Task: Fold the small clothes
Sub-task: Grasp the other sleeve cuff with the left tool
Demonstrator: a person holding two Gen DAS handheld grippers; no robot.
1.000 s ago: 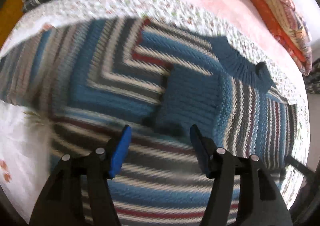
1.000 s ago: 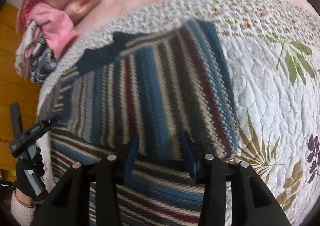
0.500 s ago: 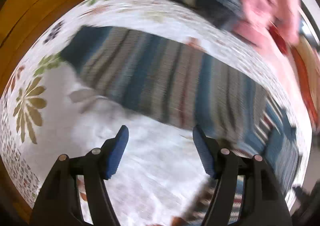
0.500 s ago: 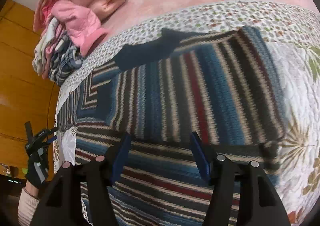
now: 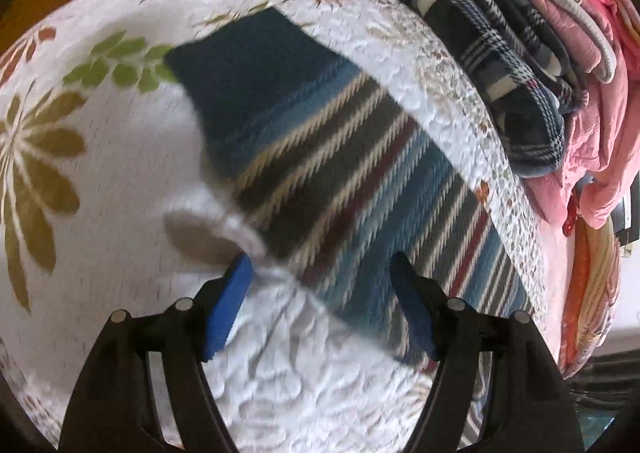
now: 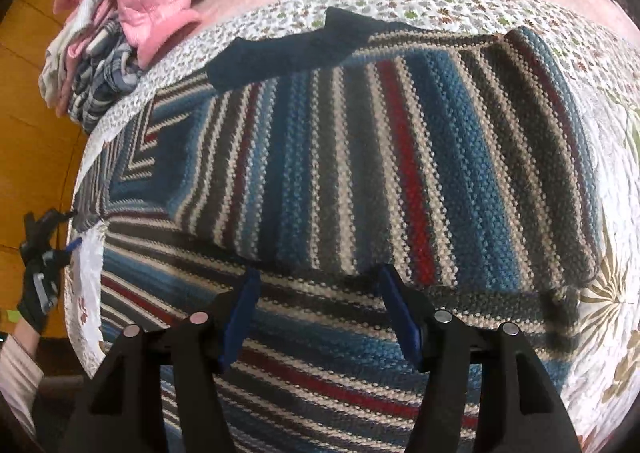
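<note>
Two blue-padded fingers of the left gripper (image 5: 320, 285) are standing wide apart in the left wrist view, gripping nothing. They are hovering over the quilt (image 5: 120, 181), a white one printed with leaves and flowers. One sleeve (image 5: 320, 157) of the striped sweater is lying flat across the quilt, running from the dark blue cuff (image 5: 248, 65) at upper left down toward the right finger. The left finger is pointing at bare quilt just beside the sleeve's lower edge, while the right finger is lying over the stripes. A pile of clothes (image 5: 520, 65), plaid and pink, is sitting beyond the sleeve at upper right. Much of this view is blurring.

The right wrist view is showing the right gripper (image 6: 316, 293) with its fingers also spread and holding nothing. Beneath and ahead of them the sweater (image 6: 380, 181) is lying spread on the quilt (image 6: 616, 293), with a folded-over panel whose lower edge is sitting just ahead of the fingertips. Its dark blue collar (image 6: 292, 53) is lying at the far edge. At far left a gloved hand (image 6: 38, 285) is holding the left gripper (image 6: 60, 233) at the sweater's edge. Pink and plaid clothes (image 6: 120, 33) are heaped at upper left.
</note>
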